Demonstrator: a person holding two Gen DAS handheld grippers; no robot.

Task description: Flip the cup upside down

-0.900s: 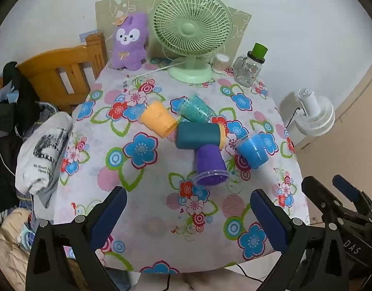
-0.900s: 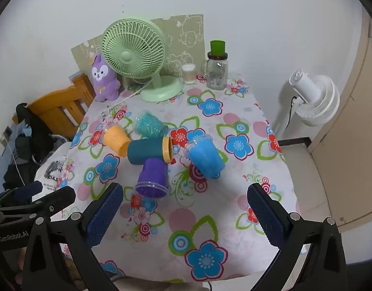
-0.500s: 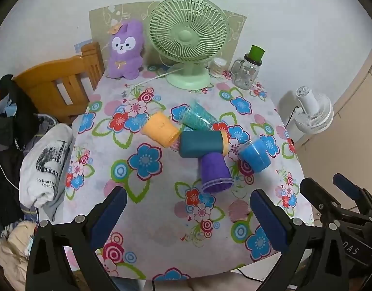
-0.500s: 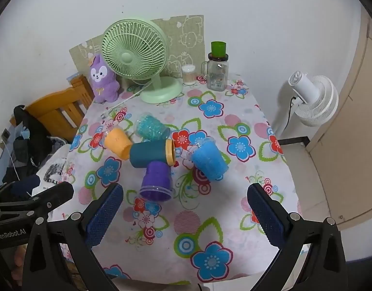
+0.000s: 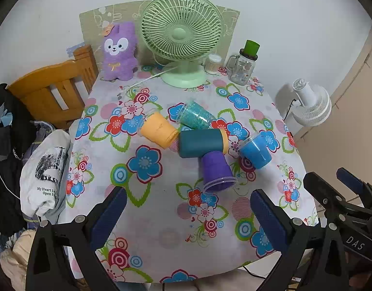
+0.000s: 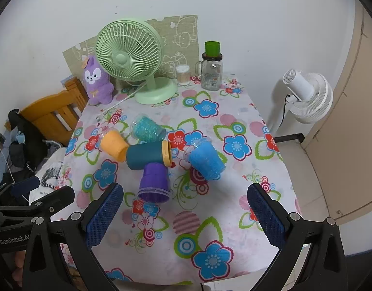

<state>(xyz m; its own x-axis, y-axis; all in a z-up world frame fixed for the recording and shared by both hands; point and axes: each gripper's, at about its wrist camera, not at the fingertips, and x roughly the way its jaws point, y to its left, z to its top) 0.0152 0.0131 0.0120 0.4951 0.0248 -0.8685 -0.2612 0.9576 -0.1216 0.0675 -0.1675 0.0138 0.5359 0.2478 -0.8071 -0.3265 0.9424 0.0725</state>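
Several cups lie on their sides in a cluster mid-table: an orange cup [image 5: 158, 129], a teal glitter cup [image 5: 197, 116], a dark teal cup with a yellow rim [image 5: 201, 143], a purple cup [image 5: 216, 171] and a blue cup [image 5: 255, 151]. They also show in the right wrist view: orange [image 6: 113, 145], teal glitter [image 6: 148, 128], dark teal [image 6: 148, 155], purple [image 6: 154, 179], blue [image 6: 206, 161]. My left gripper [image 5: 186, 218] is open and empty above the near table edge. My right gripper [image 6: 186, 215] is open and empty, beside it.
A green desk fan [image 5: 181, 36], a purple plush toy [image 5: 119, 53], a cotton-swab jar [image 5: 212, 64] and a glass mug jar with a green cap [image 5: 243, 69] stand at the table's far edge. A wooden chair [image 5: 52, 92] with clothes is left; a white floor fan [image 5: 311, 105] is right.
Both grippers have drawn back and risen a little from the table, so the cups sit lower and farther in view. The cups have not moved. Both jaws stay open.
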